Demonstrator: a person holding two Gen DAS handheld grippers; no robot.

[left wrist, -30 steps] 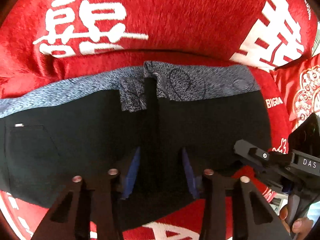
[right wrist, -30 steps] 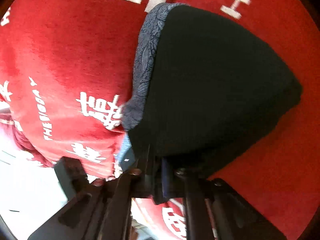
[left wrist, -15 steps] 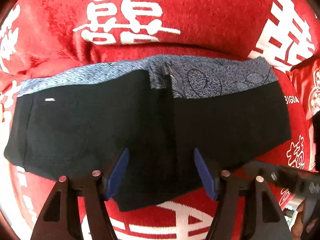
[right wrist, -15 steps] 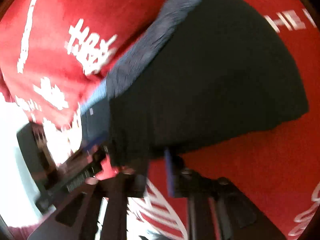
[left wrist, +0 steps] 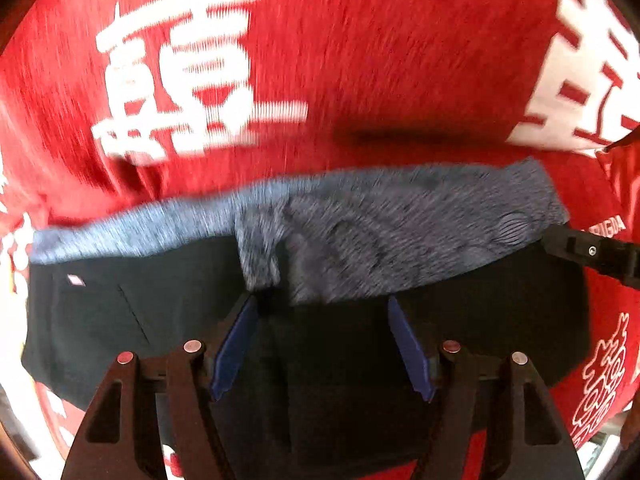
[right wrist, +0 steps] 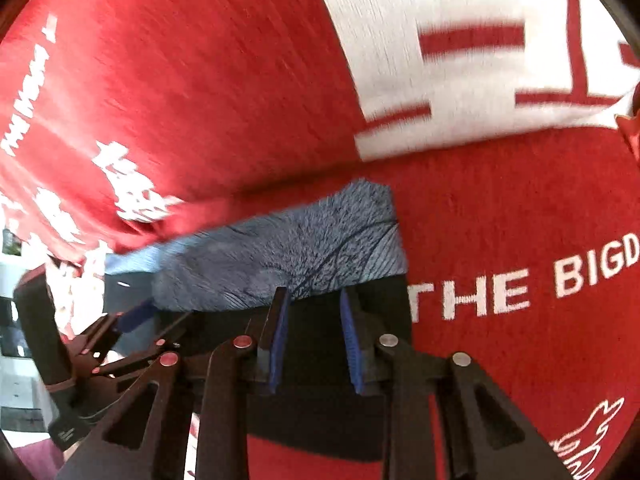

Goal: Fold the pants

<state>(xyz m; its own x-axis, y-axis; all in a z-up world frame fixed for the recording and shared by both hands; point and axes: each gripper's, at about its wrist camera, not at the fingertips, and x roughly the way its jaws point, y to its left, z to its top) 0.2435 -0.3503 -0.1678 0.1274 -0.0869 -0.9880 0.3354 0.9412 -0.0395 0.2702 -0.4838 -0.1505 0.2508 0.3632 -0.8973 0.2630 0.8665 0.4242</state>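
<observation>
The black pants (left wrist: 120,320) lie folded flat on a red blanket (left wrist: 360,60), their blue-grey patterned waistband (left wrist: 400,232) along the far edge. My left gripper (left wrist: 320,302) points straight down over the middle of them, open, with its blue pads (left wrist: 236,344) wide apart just below the waistband. At the waistband's right end (right wrist: 320,248) my right gripper (right wrist: 313,296) straddles the black cloth (right wrist: 314,344); its jaws are closing, a gap still shows between pads and cloth. Each gripper shows in the other's view: right gripper (left wrist: 592,252), left gripper (right wrist: 132,316).
The blanket carries large white characters (left wrist: 184,80) and the words "THE BIGD" (right wrist: 520,284). A red patterned cushion (left wrist: 624,176) lies at the right. Beyond the blanket's left edge is a bright, pale room (right wrist: 16,320). A maroon sleeve (right wrist: 36,456) shows low left.
The left gripper opened off the centre fold and moved up toward the waistband. The right gripper let go of the pants' edge, rolled round and came to the waistband's right end.
</observation>
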